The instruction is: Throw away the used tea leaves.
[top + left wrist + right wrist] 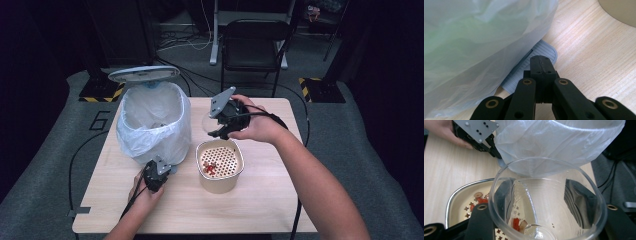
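While pressing the bin pedal with shut left gripper, gripped emptied cup in right gripper; binning left.

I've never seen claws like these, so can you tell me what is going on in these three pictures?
A person sits at a wooden table with a black grabbing tool in each hand. One picture looks down from above; the other two come from small cameras on the tools. The right gripper is shut on a clear plastic cup, above a cream strainer bowl with red bits inside. The left gripper is shut, its tip over the grey pedal of a bin lined with a white bag, lid up.
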The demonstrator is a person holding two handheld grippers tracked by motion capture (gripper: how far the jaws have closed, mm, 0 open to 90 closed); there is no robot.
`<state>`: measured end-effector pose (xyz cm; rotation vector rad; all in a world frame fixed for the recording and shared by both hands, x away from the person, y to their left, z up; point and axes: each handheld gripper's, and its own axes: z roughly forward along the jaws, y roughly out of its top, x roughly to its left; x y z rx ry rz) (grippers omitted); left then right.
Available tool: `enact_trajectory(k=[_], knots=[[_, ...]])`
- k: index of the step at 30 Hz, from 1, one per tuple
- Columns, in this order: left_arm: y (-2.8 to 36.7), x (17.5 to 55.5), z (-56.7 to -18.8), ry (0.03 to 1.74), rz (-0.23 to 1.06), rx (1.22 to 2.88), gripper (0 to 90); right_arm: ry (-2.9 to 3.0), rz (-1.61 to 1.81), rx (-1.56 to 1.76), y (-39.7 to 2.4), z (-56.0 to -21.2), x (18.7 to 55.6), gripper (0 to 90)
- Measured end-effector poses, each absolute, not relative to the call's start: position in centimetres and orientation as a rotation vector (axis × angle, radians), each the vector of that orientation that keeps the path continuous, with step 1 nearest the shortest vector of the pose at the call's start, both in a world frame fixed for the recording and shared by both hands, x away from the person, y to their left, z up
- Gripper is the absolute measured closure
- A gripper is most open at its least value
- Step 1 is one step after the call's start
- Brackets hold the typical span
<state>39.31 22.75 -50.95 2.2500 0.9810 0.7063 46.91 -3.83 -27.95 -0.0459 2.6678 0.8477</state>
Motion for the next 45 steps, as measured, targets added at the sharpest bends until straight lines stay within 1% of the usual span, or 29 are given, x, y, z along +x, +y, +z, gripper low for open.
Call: enact_trajectory(k=[13, 15, 17, 18, 23, 35, 45], knots=[[22.8, 39.3, -51.0, 0.983, 0.679, 2.239, 90.0, 2.744, 0.909, 0.121, -4.3, -28.9, 48.4, 40.6], [22.8, 39.4, -51.0, 0.98, 0.698, 2.239, 90.0, 2.746, 0.923, 0.125, -4.4, -29.0, 48.5, 40.5], [22.7, 39.4, -51.1, 0.977, 0.658, 2.234, 90.0, 2.751, 0.951, 0.14, -4.5, -29.1, 48.6, 40.4], [22.8, 39.4, -51.0, 0.984, 0.685, 2.238, 90.0, 2.756, 0.962, 0.156, -4.5, -29.1, 48.6, 40.4], [22.8, 39.4, -51.0, 0.984, 0.677, 2.239, 90.0, 2.761, 0.984, 0.185, -4.7, -29.0, 48.8, 40.4], [22.8, 39.4, -51.0, 0.986, 0.675, 2.238, 90.0, 2.709, 1.165, 0.367, -4.9, -26.2, 48.5, 40.5], [22.8, 39.3, -50.9, 0.986, 0.673, 2.252, 90.0, 2.681, 1.209, 0.385, -3.9, -23.4, 47.7, 40.4]])
